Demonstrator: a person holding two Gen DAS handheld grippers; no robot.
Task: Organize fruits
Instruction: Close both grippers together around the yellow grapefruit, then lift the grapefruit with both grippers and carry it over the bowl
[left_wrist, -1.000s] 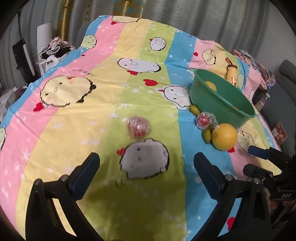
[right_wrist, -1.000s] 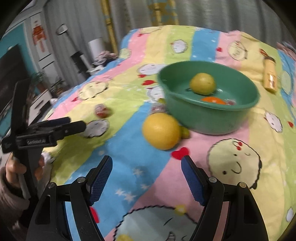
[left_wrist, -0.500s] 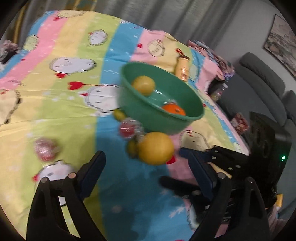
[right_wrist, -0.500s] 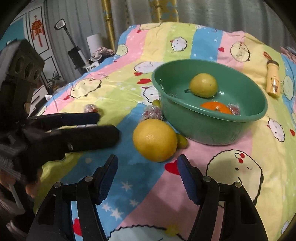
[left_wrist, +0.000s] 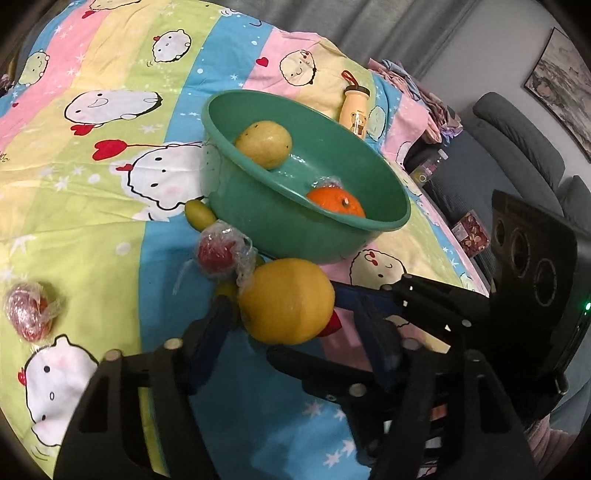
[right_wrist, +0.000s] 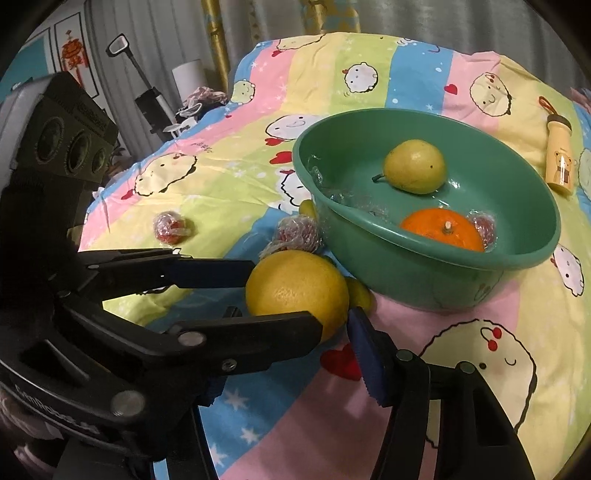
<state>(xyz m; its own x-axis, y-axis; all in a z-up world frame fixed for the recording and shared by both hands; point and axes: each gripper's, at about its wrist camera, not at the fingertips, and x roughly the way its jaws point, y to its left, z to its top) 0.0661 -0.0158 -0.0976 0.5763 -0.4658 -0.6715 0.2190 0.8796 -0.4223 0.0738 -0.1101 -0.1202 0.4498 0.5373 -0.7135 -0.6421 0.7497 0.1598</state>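
- The big yellow citrus fruit (left_wrist: 286, 301) lies on the striped cartoon bedsheet (left_wrist: 110, 184), straight ahead of both your tools and just short of the green basin (left_wrist: 306, 236).
- Your left gripper (left_wrist: 291, 332) has the fruit between its blue pads, and the jaws are closing; they bracket it but I cannot tell that either pad presses yet.
- Your right gripper (right_wrist: 295, 332) comes at the same fruit from the other side, jaws also closing, its right pad just beside the rind; the left gripper's arm crosses in front of its other finger, so contact there is hidden.
- The step in hand, I judge, is a two-tool grasp of this large fruit to carry it into the basin.
- Beyond the tips the basin already holds a pear (right_wrist: 413, 171), an orange (right_wrist: 443, 229) and a small wrapped red fruit (right_wrist: 484, 227).
- Next you need both pairs of pads seated firmly on the round sides before lifting, then a raise high enough to clear the basin rim.
- Just past the big fruit sit a wrapped red fruit (left_wrist: 218, 253) and small green fruits (left_wrist: 199, 216); another wrapped one (left_wrist: 27, 310) lies well off to your left gripper's left.
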